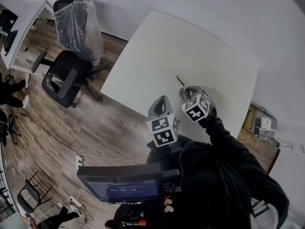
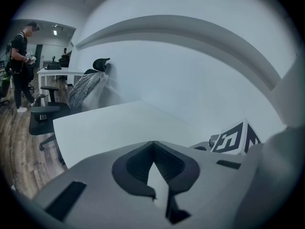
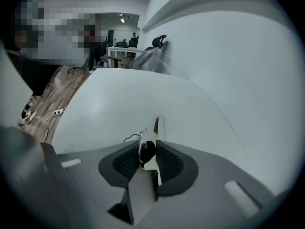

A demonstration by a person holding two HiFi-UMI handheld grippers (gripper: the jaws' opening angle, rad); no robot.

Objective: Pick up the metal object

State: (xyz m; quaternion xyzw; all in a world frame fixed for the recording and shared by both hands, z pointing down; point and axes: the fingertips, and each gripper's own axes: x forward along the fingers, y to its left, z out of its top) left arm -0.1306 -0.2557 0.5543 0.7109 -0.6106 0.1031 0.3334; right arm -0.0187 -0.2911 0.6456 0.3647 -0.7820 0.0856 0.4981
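Right tool (image 3: 147,146): it is pointing steeply down at the counter (image 3: 143,94) and pinching the black head of the key (image 3: 147,151) between its pads, so the gap is narrow.
Key: in the head view it is lying at the near right of the counter (image 1: 190,46), with its metal blade (image 1: 181,81) sticking out on the far side of the right tool (image 1: 187,90). I cannot tell whether it is lifting off the surface yet.
Why this grip: the head is probably the thickest part, so it is giving the pads more to bite on than the flat blade would.
Left tool (image 2: 153,144): its jaws are meeting at the tips with nothing between them. It is hanging just left of and nearer than the right one (image 1: 162,100), seemingly idle for this one-tool job.
Around: two office chairs (image 1: 66,78) are standing on the wood floor to the far left, one wrapped in plastic, and cables are trailing across the floor.
In the way: nothing else is lying on the counter near the key, so a straight lift looks free.
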